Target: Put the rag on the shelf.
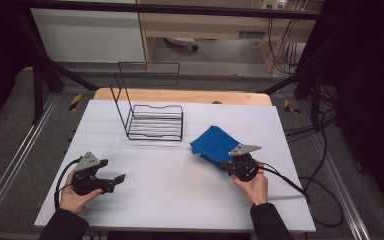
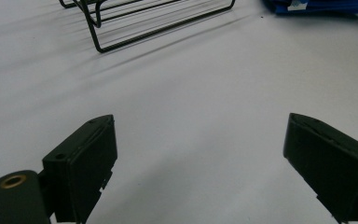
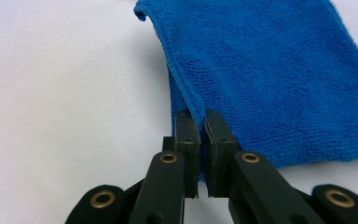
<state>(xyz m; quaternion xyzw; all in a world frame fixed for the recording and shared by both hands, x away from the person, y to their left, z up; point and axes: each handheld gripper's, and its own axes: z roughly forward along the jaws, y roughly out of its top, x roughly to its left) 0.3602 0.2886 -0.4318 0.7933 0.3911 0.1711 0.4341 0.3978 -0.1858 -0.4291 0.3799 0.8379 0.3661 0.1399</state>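
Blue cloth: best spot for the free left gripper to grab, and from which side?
Judging by its pose: the near left edge of the blue cloth, approached from the left, low along the table. The right gripper is shut on the near right edge, and the open left gripper has bare table between.

Cut off and covered parts

The blue cloth (image 3: 270,79) runs past the frame edge right of the jaws; its pinched hem is hidden between them. The wire rack (image 2: 154,18) is cropped above the left gripper's jaws.
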